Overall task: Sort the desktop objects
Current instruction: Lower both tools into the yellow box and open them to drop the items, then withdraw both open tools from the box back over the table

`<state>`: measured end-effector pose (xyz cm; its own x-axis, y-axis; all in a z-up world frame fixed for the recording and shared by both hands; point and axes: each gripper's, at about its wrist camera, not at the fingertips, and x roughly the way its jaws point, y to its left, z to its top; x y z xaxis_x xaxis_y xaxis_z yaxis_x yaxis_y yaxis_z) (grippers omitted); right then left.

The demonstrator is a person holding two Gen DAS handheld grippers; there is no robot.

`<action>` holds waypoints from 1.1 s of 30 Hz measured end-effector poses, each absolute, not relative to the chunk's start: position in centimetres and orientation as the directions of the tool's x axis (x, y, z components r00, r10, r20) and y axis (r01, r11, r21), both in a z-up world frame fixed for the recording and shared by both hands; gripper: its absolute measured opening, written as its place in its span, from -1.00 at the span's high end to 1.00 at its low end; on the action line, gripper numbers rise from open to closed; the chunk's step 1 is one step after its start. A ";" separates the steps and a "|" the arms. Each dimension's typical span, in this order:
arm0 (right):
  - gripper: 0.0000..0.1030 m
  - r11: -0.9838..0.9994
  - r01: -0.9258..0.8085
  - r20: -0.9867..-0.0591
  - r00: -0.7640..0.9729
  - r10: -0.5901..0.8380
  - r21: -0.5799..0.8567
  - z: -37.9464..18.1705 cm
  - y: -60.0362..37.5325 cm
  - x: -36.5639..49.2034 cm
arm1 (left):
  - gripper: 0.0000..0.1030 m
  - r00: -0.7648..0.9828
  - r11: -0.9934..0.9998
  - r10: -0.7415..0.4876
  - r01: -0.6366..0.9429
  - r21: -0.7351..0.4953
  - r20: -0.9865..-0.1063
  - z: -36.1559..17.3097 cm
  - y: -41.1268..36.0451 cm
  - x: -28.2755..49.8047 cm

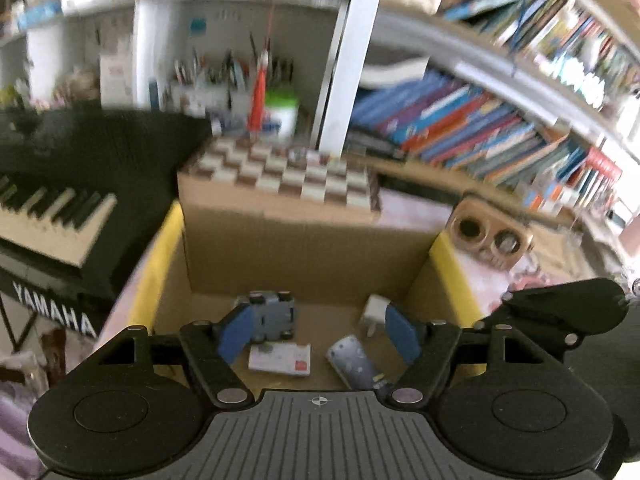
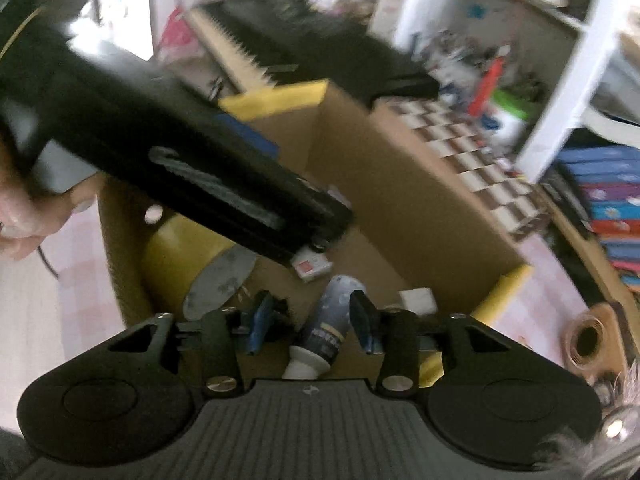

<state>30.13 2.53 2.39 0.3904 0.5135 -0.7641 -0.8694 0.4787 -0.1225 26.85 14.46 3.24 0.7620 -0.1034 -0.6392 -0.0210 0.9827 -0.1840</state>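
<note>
progress looks well along: cardboard box [image 1: 304, 236] already holds several sorted things. below and ahead of the left gripper [image 1: 318, 330], whose blue pads stand wide apart with nothing between them, lie a small grey toy car [image 1: 274, 314] just beyond its left pad, a white card with a red mark [image 1: 280, 360] under its middle, a white charger plug [image 1: 374, 312] near its right pad, and a dark blue tube [image 1: 354, 362] slanting toward the tool.

the right gripper [image 2: 312, 320] also hangs over the box, pads moderately spread and empty; the tube lies under the gap between them, white cap toward the tool, apparently not touched. to its left sits a yellow tape roll [image 2: 176, 252] inside the box, partly hidden by the other tool's black body.

still outside, to the right of both tools, a wooden two-hole stand [image 1: 490, 236] rests on the pink checked desk [image 1: 416, 210]. my guess is that it, and anything out of sight, remains to be sorted.
</note>
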 end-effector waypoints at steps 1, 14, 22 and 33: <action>0.18 0.503 -0.856 -0.748 0.409 0.523 -0.116 3.0 1.9 29.7 | -0.54 0.782 0.983 -0.095 -0.023 -0.180 -0.616 3.8 14.3 26.0; 0.14 0.764 -0.642 -0.572 0.652 0.497 -0.069 7.1 -5.4 23.9 | -0.61 0.900 0.985 -0.009 -0.067 -0.158 -0.435 7.1 13.5 16.7; 0.10 0.848 -0.529 -0.509 0.742 0.437 -0.044 7.7 -8.6 19.0 | -0.62 0.918 0.987 -0.011 -0.055 -0.154 -0.396 7.5 12.8 11.1; 0.07 0.899 -0.438 -0.489 0.787 0.376 -0.012 7.0 -10.6 11.4 | -0.62 0.917 0.989 -0.013 -0.047 -0.140 -0.399 7.2 12.0 4.3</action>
<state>11.42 -10.59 6.97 0.7868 0.3762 -0.4893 -0.4375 0.8991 -0.0122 4.34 12.00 7.23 0.9169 -0.0128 -0.3990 -0.0473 0.9890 -0.1404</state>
